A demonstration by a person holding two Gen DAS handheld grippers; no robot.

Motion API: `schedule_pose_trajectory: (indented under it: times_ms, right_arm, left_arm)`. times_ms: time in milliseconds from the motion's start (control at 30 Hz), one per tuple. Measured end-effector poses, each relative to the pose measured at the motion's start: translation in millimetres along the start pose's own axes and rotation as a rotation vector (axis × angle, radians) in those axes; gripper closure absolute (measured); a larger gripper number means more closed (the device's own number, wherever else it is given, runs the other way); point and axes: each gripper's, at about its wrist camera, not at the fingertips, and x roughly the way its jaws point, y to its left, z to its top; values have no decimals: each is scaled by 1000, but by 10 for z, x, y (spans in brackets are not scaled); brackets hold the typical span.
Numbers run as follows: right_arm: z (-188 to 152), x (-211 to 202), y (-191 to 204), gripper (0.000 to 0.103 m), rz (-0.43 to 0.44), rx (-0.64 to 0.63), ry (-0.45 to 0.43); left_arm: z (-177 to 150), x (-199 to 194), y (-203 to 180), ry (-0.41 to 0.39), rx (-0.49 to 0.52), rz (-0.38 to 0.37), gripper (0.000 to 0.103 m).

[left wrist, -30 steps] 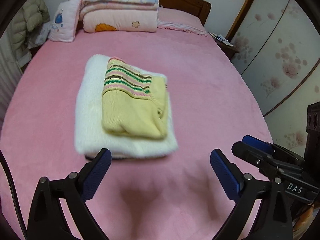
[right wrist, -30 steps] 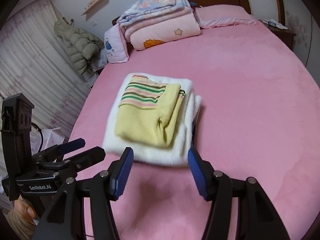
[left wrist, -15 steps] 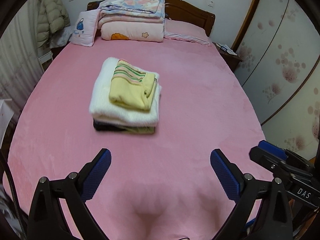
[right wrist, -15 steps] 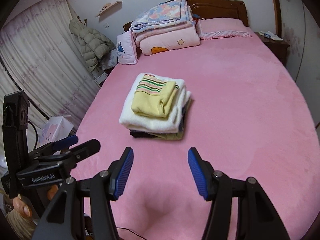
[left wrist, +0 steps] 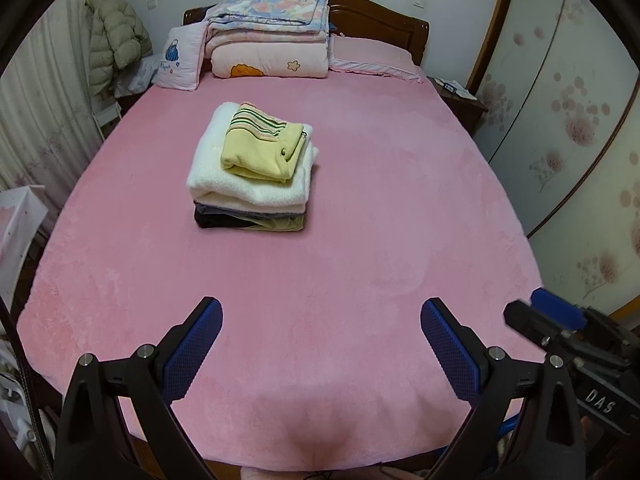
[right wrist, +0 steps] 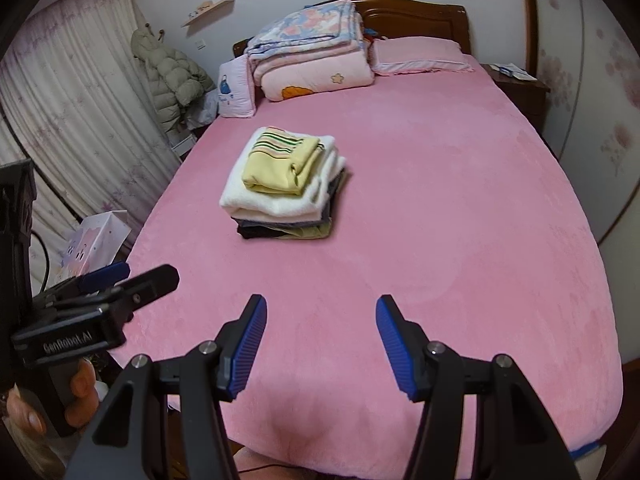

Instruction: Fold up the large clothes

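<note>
A stack of folded clothes [left wrist: 252, 184] [right wrist: 284, 196] lies on the pink bed [left wrist: 360, 240] [right wrist: 440, 220], left of its middle. On top is a folded yellow sweater with striped hem [left wrist: 260, 148] [right wrist: 282, 166], under it a white fleece garment [left wrist: 212, 176], then dark and olive pieces. My left gripper [left wrist: 321, 320] hovers open over the bed's near edge, far from the stack, nothing between its blue pads. My right gripper [right wrist: 321, 316] is open too, empty, at the same near edge. Each gripper shows at the side of the other's view.
Folded quilts [left wrist: 268, 40] [right wrist: 312, 60] and pillows [left wrist: 372, 60] sit by the wooden headboard. A puffy coat [left wrist: 116, 40] hangs at the left by curtains. A nightstand [right wrist: 520, 84] and floral wardrobe doors [left wrist: 560, 120] stand at the right. A hand [right wrist: 76, 396] holds the left gripper's handle.
Both grippers have pulled back and up from the stack toward the foot of the bed. The stack now looks smaller and farther away. Jaws stay as wide as before.
</note>
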Motion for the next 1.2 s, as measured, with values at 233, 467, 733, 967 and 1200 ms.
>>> schedule_pose_trajectory:
  times_ms: [233, 467, 733, 967, 1200]
  right_arm:
    - [-171, -100, -35, 42, -64, 26, -52]
    - [-231, -157, 36, 26, -106, -29, -92]
    - [-248, -112, -34, 20, -113, -19, -66]
    - [-247, -79, -74, 20, -104, -8, -47]
    - [-270, -40, -135, 20, -102, 6, -33]
  left_arm:
    - [-223, 25, -152, 2, 18, 67, 4]
    - [-263, 27, -170, 12, 3, 74, 2]
    - [-280, 118, -152, 47, -25, 65, 1]
    - [-293, 135, -166, 54, -19, 78, 1]
    - [-296, 139, -176, 55, -21, 75, 1]
